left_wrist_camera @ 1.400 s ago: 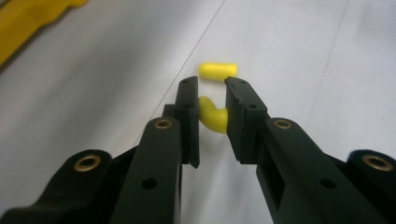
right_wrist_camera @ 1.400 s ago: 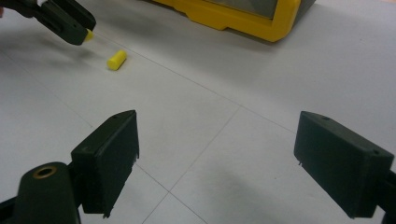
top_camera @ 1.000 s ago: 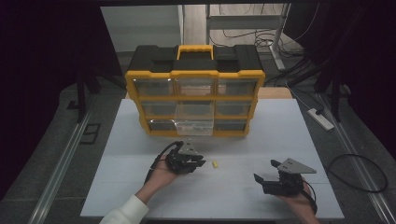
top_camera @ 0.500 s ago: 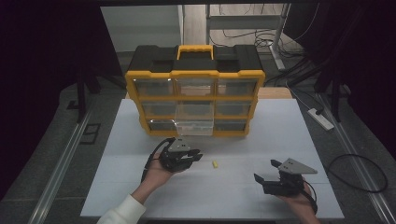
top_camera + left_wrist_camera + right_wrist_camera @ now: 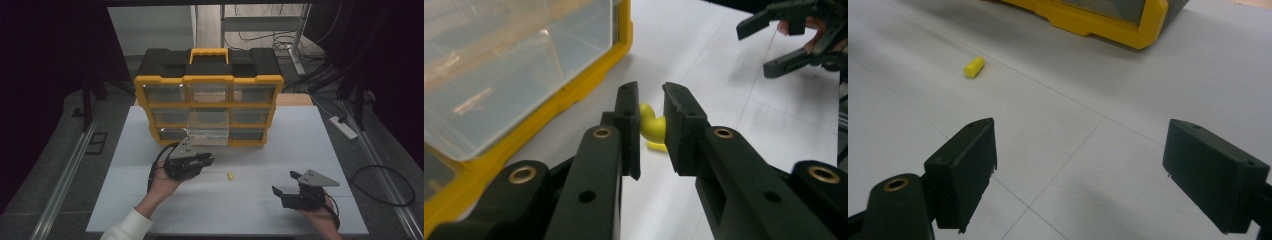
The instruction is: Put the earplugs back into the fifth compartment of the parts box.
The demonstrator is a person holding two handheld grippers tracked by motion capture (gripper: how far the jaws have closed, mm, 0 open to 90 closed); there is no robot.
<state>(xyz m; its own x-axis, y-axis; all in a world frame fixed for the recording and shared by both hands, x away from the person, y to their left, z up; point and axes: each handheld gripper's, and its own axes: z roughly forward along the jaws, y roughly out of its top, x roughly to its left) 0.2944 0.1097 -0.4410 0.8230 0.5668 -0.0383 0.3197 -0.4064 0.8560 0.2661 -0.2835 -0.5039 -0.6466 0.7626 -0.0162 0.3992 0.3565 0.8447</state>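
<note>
We find the drawer cabinet point(image 5: 208, 95) standing at the far middle of the counter point(image 5: 125, 150), with one drawer point(image 5: 208, 134) in its lower middle column pulled out toward the person. The left gripper point(image 5: 206, 161) sits just before that drawer, left of centre. A small peg point(image 5: 230, 176) lies on the counter just to its right, between the two grippers. The right gripper point(image 5: 284, 184) sits at the near right, well apart from the cabinet. A power strip point(image 5: 343, 127) lies on the floor right of the counter.
</note>
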